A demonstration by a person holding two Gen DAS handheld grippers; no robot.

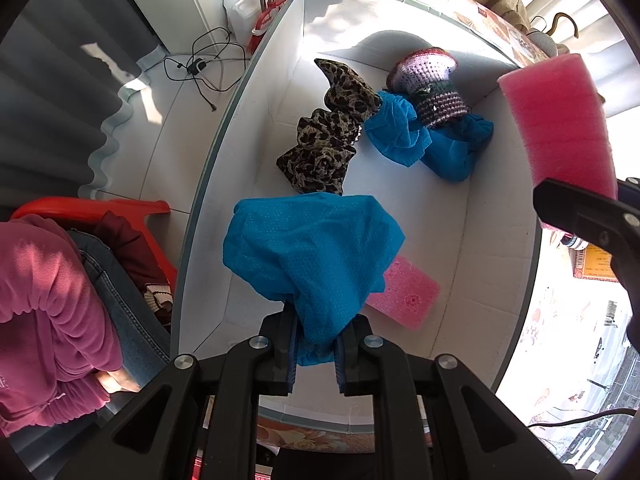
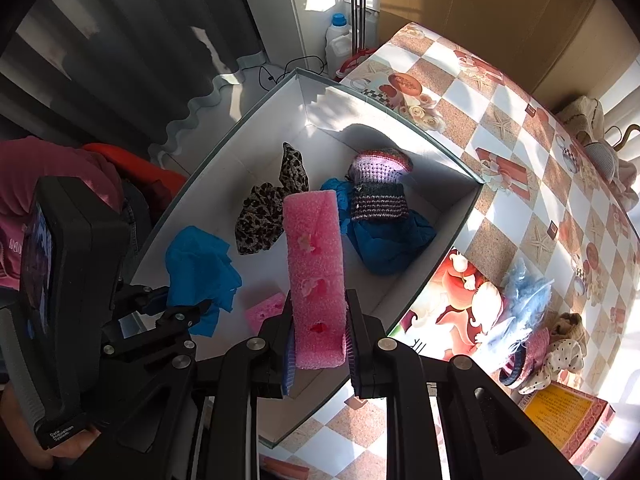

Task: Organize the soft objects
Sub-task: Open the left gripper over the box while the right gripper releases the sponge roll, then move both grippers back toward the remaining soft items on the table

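1. While it points down over the white box (image 1: 256,92), the left claw (image 1: 316,356) is pinched on a blue cloth (image 1: 316,256), which hangs bunched above the box floor.
2. A pink sponge (image 2: 316,276) is clamped at its lower end by the right claw (image 2: 318,344), and its length stands up along the fingers over the box.
3. A second pink sponge (image 1: 404,296) is seen flat on the box floor, just beside the held blue cloth.
4. Further inside the box, a leopard-print cloth (image 1: 324,136) is laid near the middle, and another blue cloth (image 1: 424,140) is bunched next to it.
5. A knitted pink and purple piece (image 1: 432,84) is placed on that second blue cloth, near the far corner.
6. Outside the box, a blue feather (image 2: 524,292) and more small fabric items (image 2: 560,352) are left on the desk (image 2: 516,120) with its checked cover.
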